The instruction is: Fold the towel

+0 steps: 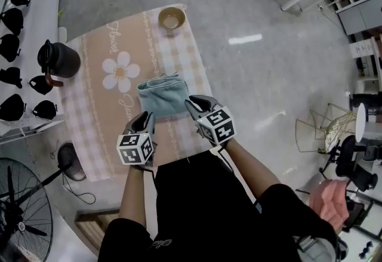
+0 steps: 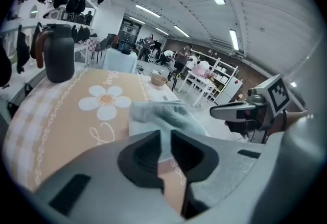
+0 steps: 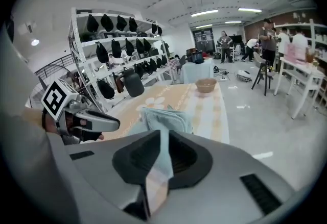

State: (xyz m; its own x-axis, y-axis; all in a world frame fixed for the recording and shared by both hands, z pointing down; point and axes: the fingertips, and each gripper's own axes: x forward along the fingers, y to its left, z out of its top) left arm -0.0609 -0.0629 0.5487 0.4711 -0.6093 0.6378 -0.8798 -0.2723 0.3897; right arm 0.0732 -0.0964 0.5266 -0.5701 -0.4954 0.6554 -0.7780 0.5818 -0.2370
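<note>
A light blue towel [image 1: 162, 93] lies folded into a small rectangle in the middle of the table, on a peach cloth with a white flower [image 1: 120, 73]. My left gripper [image 1: 145, 116] hovers at the towel's near left corner. My right gripper [image 1: 192, 102] is at its near right corner. Neither holds anything. In the left gripper view, the jaws [image 2: 164, 139] stand a narrow gap apart, and the towel [image 2: 163, 113] lies just beyond them. The right gripper view shows the same: a slim gap [image 3: 163, 141] with the towel [image 3: 164, 118] ahead on the table.
A tan bowl [image 1: 171, 17] sits at the table's far edge. A black jug [image 1: 57, 59] stands at the left side. Shelves with black items [image 1: 15, 46] line the left. A fan [image 1: 18, 219] and a wire stand [image 1: 325, 129] are on the floor.
</note>
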